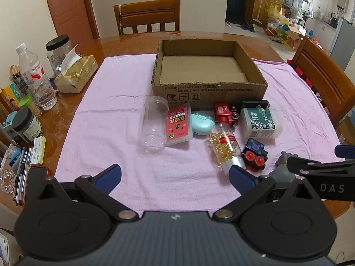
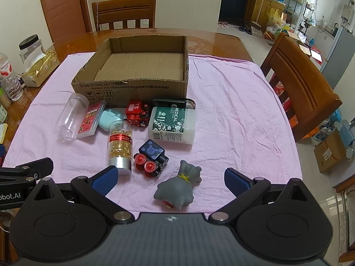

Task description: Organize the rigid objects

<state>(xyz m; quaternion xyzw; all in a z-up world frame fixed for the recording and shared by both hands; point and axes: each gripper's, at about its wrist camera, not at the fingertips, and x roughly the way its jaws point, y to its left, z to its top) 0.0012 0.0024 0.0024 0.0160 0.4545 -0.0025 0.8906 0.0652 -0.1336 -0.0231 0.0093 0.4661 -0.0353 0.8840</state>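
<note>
An empty cardboard box (image 1: 208, 88) (image 2: 133, 88) stands on a pink cloth (image 1: 115, 119). In front of it lie a clear jar (image 1: 154, 124), a pink card case (image 1: 178, 125), a light blue case (image 1: 202, 124), a red toy train (image 1: 226, 113), a white MEDICAL bottle (image 2: 173, 124), a capsule bottle (image 2: 119, 144), a black toy with red wheels (image 2: 152, 157) and a grey toy figure (image 2: 179, 186). My left gripper (image 1: 175, 177) is open and empty above the near cloth. My right gripper (image 2: 170, 179) is open, its fingers either side of the grey toy, not touching.
The left table edge holds a water bottle (image 1: 35, 77), a tissue pack (image 1: 75, 73), jars and pens. Wooden chairs stand at the far side (image 1: 147, 15) and the right (image 2: 299, 84). The right gripper's body shows in the left wrist view (image 1: 321, 177).
</note>
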